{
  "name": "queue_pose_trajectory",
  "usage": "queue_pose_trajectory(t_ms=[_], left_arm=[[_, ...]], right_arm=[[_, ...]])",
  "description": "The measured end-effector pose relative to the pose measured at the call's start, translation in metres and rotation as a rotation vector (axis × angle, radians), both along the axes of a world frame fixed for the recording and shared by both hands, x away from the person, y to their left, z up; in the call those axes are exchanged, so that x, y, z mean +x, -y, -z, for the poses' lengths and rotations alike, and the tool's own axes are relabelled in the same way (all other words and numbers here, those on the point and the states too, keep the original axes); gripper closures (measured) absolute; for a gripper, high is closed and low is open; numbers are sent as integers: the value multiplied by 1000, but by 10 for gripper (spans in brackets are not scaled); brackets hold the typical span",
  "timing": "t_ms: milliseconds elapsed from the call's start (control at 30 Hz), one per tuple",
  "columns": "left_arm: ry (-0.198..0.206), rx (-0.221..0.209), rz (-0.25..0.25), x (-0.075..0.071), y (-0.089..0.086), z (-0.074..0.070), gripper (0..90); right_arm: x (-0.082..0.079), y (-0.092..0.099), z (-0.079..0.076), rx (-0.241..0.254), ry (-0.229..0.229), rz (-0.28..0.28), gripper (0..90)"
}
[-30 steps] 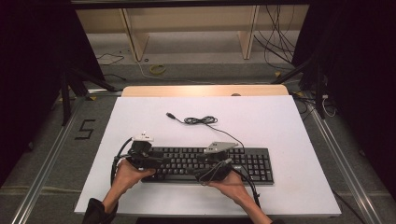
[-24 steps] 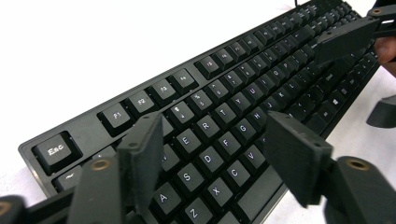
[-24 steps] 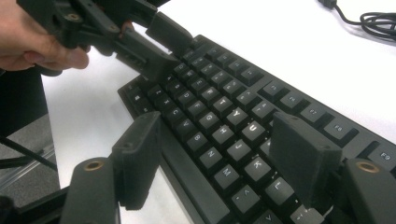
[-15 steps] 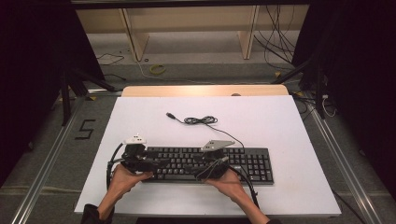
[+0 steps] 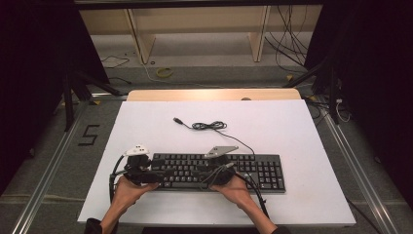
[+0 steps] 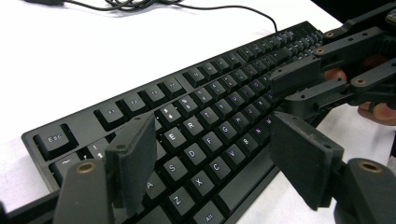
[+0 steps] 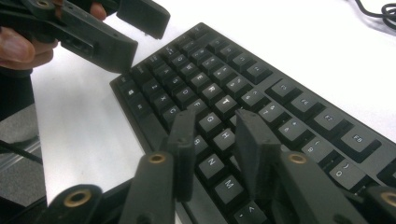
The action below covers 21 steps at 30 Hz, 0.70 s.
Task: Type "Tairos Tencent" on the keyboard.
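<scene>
**2 grippers poised over a black keyboard**

A black full-size plastic keyboard (image 5: pixel 216 170) lies flat along the near part of a white rectangular tabletop (image 5: pixel 302 126), its long side running left to right and its number pad at the right end. Its thin black cable (image 5: pixel 214 127) leaves the far edge, runs toward the middle of the table in a small bundle and ends in a plug lying loose to the left of the coil.

The left gripper (image 6: pixel 212 158) hangs over the keyboard's left end; its 2 flat black jaws stand wide apart above the letter rows, holding nothing. The left hand (image 5: pixel 127 187) grips it from the near side, at the keyboard's left corner.

The right gripper (image 7: pixel 215 151) sits over the middle of the keyboard, its jaws a narrow gap apart above the G and H keys, with nothing between them; whether they touch the keys cannot be told. The right hand (image 5: pixel 238 189) holds it from the near edge.

Beyond the table's far edge, a pale wooden frame (image 5: pixel 195 24) stands on the grey floor, with loose cables (image 5: pixel 287 39) at the right.
</scene>
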<state>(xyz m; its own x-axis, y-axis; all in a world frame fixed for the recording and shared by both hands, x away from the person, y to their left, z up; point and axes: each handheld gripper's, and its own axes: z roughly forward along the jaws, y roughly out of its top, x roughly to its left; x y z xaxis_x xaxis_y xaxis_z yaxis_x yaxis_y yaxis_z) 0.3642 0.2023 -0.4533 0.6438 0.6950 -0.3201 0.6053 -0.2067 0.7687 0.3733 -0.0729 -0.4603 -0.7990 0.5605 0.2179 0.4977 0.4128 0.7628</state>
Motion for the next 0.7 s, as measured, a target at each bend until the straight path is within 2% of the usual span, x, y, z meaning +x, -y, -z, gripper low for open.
queue_pose_trajectory(t_ms=[533, 700], left_arm=[[24, -21, 5, -6, -2, -1, 310], [26, -24, 9, -8, -3, 1, 303]], right_arm=[[3, -8, 9, -52, -18, -31, 880], [3, -11, 13, -76, -17, -39, 900]])
